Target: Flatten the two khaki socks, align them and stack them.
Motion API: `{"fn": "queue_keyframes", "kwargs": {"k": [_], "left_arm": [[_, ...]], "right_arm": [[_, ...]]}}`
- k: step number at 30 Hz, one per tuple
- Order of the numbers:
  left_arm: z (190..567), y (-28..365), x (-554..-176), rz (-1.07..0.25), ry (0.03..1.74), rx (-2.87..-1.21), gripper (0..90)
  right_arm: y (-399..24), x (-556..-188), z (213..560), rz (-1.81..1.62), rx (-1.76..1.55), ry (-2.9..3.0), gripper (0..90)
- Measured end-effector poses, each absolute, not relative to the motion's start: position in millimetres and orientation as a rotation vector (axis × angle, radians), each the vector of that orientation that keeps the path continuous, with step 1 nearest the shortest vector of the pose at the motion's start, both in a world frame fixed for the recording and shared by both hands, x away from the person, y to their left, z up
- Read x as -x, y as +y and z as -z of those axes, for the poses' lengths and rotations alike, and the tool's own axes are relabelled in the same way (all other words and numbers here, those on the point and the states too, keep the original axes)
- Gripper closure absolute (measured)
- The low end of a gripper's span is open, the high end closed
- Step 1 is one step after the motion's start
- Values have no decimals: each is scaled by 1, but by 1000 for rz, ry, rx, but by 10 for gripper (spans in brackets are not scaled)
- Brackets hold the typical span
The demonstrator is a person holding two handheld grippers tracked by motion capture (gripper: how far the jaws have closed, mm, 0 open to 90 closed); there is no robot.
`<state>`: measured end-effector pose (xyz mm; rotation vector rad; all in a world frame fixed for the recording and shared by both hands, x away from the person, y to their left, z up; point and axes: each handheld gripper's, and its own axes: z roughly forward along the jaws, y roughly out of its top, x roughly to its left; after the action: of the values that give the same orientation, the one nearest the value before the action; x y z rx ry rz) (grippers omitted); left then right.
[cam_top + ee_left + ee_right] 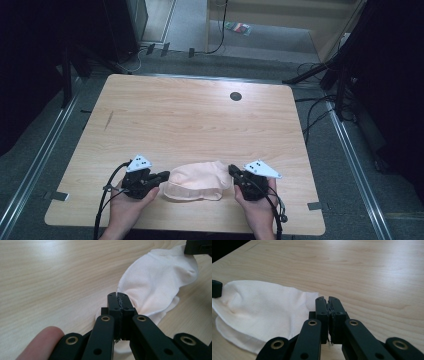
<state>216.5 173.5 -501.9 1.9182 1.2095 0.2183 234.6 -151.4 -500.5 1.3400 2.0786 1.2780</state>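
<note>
- High view: a pale sock (196, 181) lies on the wooden table (190, 120), near the front edge, at about 6 o'clock from the table's middle.
- The left gripper (161, 178) sits at the sock's 9 o'clock end, its jaw tips touching the fabric; the left hand (125, 202) comes up from the bottom edge.
- The right gripper (234, 172) sits at the sock's 3 o'clock end, tips on the cloth, with the right hand (257, 202) behind it.
- Each gripper carries a grey three-cornered plate on top and trails a black cable toward 6 o'clock.
- A small dark round hole (235, 96) lies in the table at about 12 o'clock from the sock, well apart from it.
- Left gripper view: the left gripper (117, 295) has its jaws clenched, pressed flat together, with a thin edge of the sock (160, 282) pinched between them; the sock spreads toward 1 o'clock. The other gripper's black tip shows at the sock's far end, at the upper right corner. A fingertip (40, 342) shows at 8 o'clock.
- Right gripper view: the right gripper (328, 300) is likewise clenched, a sliver of cloth caught between the jaws; the sock (262, 312) stretches off toward 9 o'clock, where the other gripper's black tip meets it at the left edge.
</note>
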Motion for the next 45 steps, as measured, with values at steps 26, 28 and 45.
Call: {"fn": "queue_keyframes", "kwargs": {"k": [26,28,45], "left_arm": [[532,179,-211,-168,1297,-1941,567],[535,176,-214,-149,1289,-1949,580],[544,174,-233,-183,1320,-1907,872]], "right_arm": [[-141,-224,523,-1227,-1352,2183,544],[-140,-224,529,-1185,-1367,2201,546],[-120,-231,547,-1022,-1282,2211,675]]}}
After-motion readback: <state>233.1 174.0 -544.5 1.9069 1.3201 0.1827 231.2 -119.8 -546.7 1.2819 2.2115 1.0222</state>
